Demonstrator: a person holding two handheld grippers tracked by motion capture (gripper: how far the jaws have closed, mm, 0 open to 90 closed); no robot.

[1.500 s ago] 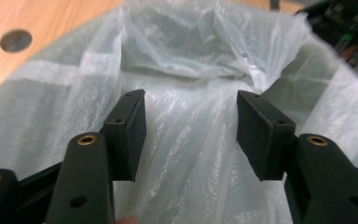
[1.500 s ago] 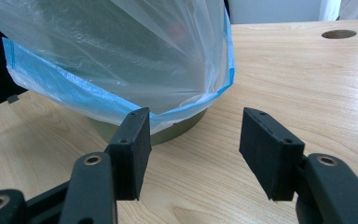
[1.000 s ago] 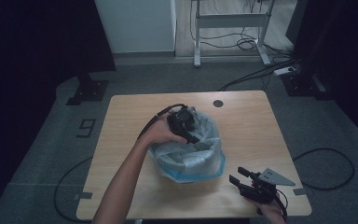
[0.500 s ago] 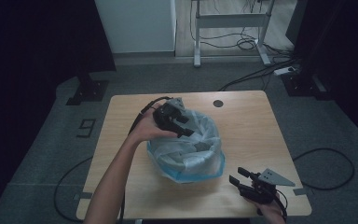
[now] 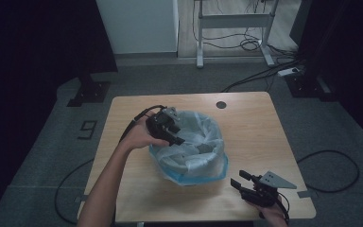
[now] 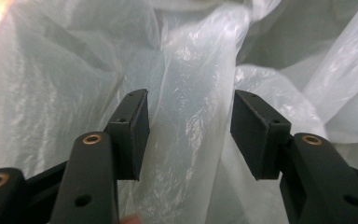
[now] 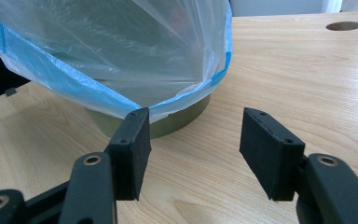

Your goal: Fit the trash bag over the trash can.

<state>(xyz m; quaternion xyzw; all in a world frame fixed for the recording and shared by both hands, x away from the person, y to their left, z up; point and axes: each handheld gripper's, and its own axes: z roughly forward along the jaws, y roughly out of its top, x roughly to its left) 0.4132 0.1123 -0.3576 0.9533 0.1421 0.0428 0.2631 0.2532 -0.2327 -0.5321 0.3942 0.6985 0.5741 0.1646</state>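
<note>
Left claw, jaws apart and just narrowing, straddles a fold of the bin liner at the bin rim, mid-worktop; a thin pinch could slip or tear the film. Right claw rests open and empty near the front edge, open surface around.

Mid-table, bin inside bag; left gripper at its ten o'clock rim; right gripper on table, four o'clock, apart
</note>
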